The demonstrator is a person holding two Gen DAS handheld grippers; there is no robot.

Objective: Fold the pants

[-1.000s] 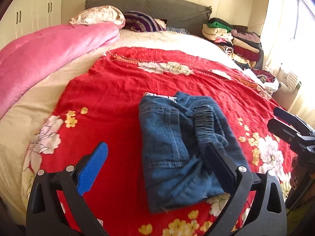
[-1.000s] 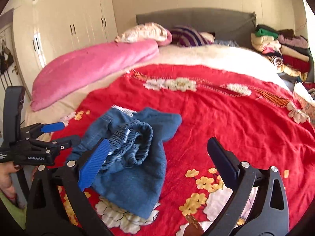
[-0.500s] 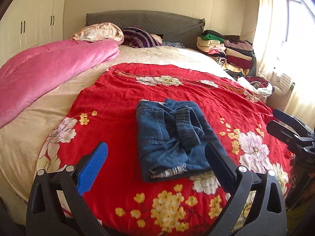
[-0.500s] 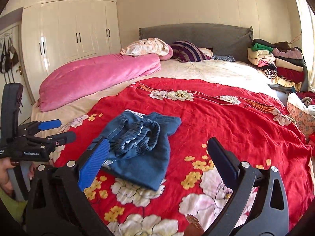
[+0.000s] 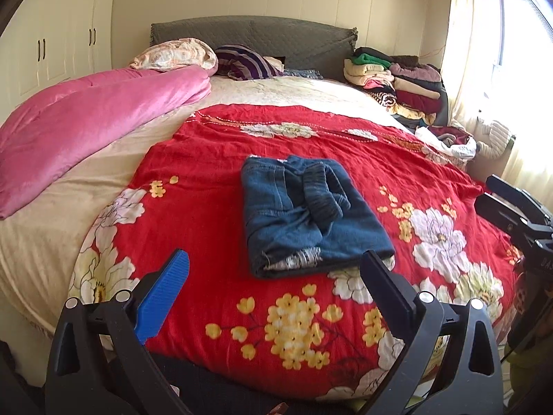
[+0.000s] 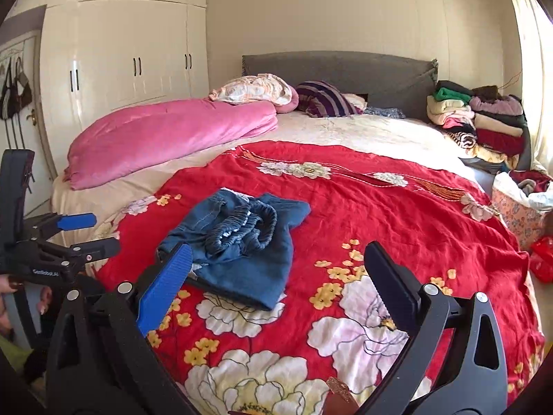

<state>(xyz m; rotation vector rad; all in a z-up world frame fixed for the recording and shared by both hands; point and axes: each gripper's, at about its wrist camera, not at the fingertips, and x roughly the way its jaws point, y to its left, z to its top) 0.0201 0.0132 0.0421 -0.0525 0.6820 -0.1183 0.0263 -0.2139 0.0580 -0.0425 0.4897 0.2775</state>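
Note:
The blue denim pants (image 5: 307,214) lie folded in a compact rectangle on the red floral bedspread (image 5: 214,180), elastic waistband bunched on top. They also show in the right wrist view (image 6: 242,245). My left gripper (image 5: 276,283) is open and empty, held back at the foot of the bed, short of the pants. My right gripper (image 6: 280,273) is open and empty, also back from the bed, with the pants ahead to its left. Each gripper shows in the other's view: the right one (image 5: 511,207) and the left one (image 6: 79,235).
A pink quilt (image 5: 86,121) lies along the bed's left side, pillows (image 5: 176,55) by the grey headboard. Stacked folded clothes (image 5: 394,79) sit at the far right corner. A basket of clothes (image 6: 522,207) stands right of the bed. White wardrobes (image 6: 121,55) line the left wall.
Both grippers have pulled back and away from the bed, so the pants look smaller and farther off. The pants stay folded where they lay.

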